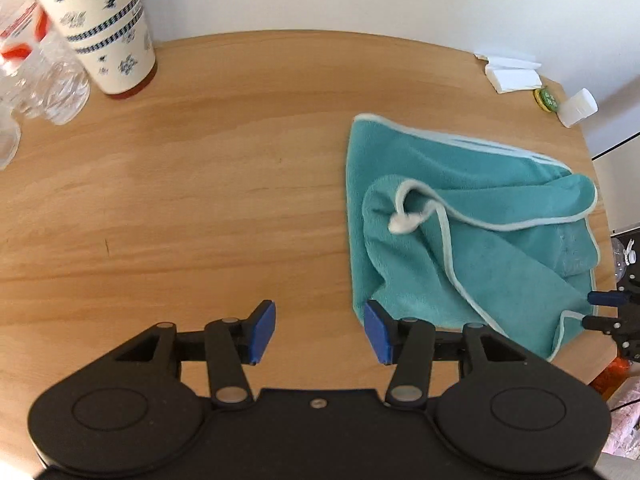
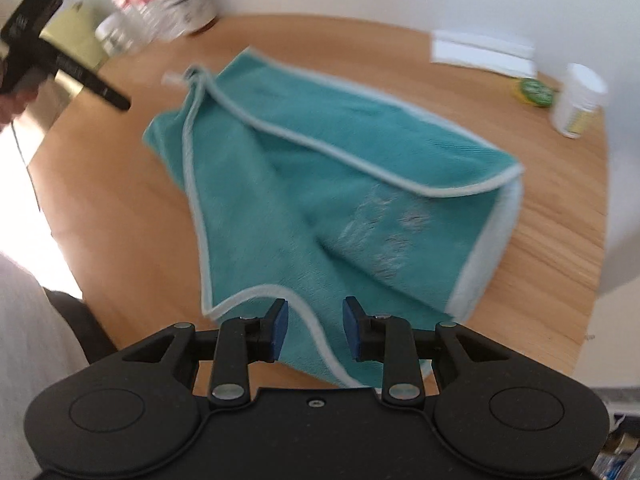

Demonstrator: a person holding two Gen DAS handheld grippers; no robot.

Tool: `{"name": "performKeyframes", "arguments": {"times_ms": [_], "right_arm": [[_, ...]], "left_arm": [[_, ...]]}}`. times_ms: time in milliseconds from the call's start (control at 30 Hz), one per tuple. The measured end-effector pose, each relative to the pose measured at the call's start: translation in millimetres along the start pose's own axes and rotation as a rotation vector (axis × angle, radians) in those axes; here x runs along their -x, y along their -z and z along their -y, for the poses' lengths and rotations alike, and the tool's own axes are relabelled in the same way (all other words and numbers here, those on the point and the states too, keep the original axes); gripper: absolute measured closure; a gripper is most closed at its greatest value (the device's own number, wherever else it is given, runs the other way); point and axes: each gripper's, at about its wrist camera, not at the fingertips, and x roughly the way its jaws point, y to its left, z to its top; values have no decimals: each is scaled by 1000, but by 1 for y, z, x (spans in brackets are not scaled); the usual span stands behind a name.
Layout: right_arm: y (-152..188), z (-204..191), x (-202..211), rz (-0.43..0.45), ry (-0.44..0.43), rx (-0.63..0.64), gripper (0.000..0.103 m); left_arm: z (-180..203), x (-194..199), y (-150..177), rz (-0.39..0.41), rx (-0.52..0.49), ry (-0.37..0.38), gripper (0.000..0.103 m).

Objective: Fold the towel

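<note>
Lying in a loose, rumpled heap on a round wooden table (image 1: 200, 160), a teal towel (image 1: 460, 184) with pale piping is waiting to be squared up. It is sitting toward the right half of the tabletop as the left wrist camera is seeing it, with one flap flopping back over the rest and a white hanging loop (image 1: 404, 222) showing near the middle. Its edges are running crooked and no two corners are meeting. A faint pale print is showing on the cloth in the right wrist view.

The right gripper (image 2: 315, 330) is hovering just over the near hem, its blue pads spread apart with piping between them but nothing pinched. The left gripper (image 1: 320, 332) is hanging over bare wood just left of the towel's near left corner, its jaws also standing wide and holding nothing.

Judging by this, the step in hand is taking hold of the near edge. The heap could be either a towel being picked up for flattening or one mid-fold that has slumped. Either way, the next move is calling for each gripper to be closing on a corner or hem, catching a single layer.

A patterned cup (image 1: 100, 28) and crinkled plastic bottles (image 1: 52, 76) are standing far left; white paper (image 1: 508, 72) and a small white jar (image 1: 578, 106) are lying far right.
</note>
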Motion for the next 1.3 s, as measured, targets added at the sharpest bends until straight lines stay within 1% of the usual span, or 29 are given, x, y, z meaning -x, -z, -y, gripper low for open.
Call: {"name": "performKeyframes", "arguments": {"times_ms": [133,167,200,267,300,367,433,500,533,567,633,767,833,900,933,967,1000,1067,1100,1200,1300], "right_arm": [[-1,-2,-16,-51,-6,56,70],[-1,-3,-19,-58,-7,68,75],[-1,-7,-21,-83,-15,106,77],[-1,-10,-23,-94,-5,140,101],[-1,-8,-22,-96,-9,130,101],[0,-4,-18,-71,-15,102,101],[0,3,-4,0,-13,60,101],[0,10,8,66,12,21,101],[0,14,13,98,36,3,101],[0,16,13,111,46,-4,101],[-3,32,25,193,101,-81,101],[-7,56,30,262,216,-187,101],[-8,59,29,250,239,-156,101],[-10,62,28,237,259,-121,98],[-11,64,27,230,270,-103,95],[-12,65,27,224,280,-86,95],[-12,67,26,217,290,-68,93],[-14,70,25,203,311,-33,81],[-15,71,25,197,321,-16,79],[-17,76,23,176,352,37,79],[-20,80,21,156,383,90,79]], "left_arm": [[4,-5,14,-21,23,-9,50],[3,-5,19,-27,34,-13,50],[2,-5,22,-30,43,-13,50],[-2,-5,28,-35,60,-14,50],[-4,-5,31,-36,70,-20,50],[-9,-4,35,-37,88,-31,50],[-12,-3,37,-33,99,-40,50],[-15,-3,38,-24,108,-52,50],[-16,-2,37,-17,111,-57,50],[-18,-2,35,-7,115,-62,50],[-20,-1,31,5,120,-64,50],[-20,-1,18,40,114,-77,50],[-16,-1,12,66,85,-85,50],[-9,-2,5,88,36,-79,50],[-8,-3,3,91,23,-78,50],[-6,-4,1,93,8,-77,49],[-3,-5,-1,98,-16,-77,45],[4,-8,-8,115,-90,-81,40],[6,-9,-9,121,-114,-82,40],[11,-11,-16,140,-180,-87,40],[16,-19,-28,146,-248,-68,40]]}}
